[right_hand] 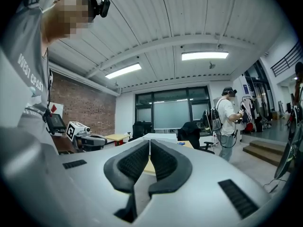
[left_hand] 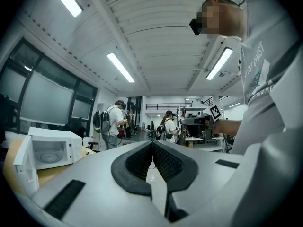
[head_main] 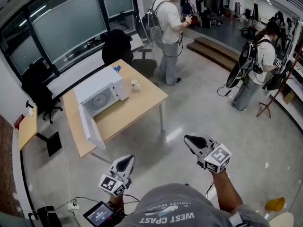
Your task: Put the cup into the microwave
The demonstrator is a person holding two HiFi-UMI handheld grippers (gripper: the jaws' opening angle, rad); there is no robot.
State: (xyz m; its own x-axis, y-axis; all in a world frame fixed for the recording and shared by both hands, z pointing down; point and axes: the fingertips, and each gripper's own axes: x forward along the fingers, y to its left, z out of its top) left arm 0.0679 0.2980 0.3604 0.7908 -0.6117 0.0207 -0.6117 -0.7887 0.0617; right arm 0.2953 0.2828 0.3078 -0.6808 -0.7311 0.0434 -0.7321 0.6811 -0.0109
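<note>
A small white cup point(head_main: 135, 84) stands on the wooden table point(head_main: 142, 109), just right of the white microwave point(head_main: 100, 94). The microwave's door point(head_main: 89, 126) hangs wide open toward me, and its cavity with the turntable shows. Both grippers are over the floor, well short of the table. My left gripper point(head_main: 127, 161) is shut with nothing between its pads point(left_hand: 142, 161). My right gripper point(head_main: 188, 139) is also shut and empty, its fingertips point(right_hand: 161, 157) meeting. The left gripper view shows the microwave point(left_hand: 49, 150) at the far left.
Two people wearing backpacks stand beyond the table, one near its far corner point(head_main: 169, 37) and one at the right point(head_main: 255, 65). Black office chairs point(head_main: 118, 46) stand behind the table, wooden steps point(head_main: 213, 48) lie further back, and a small desk point(head_main: 27, 126) stands at the left.
</note>
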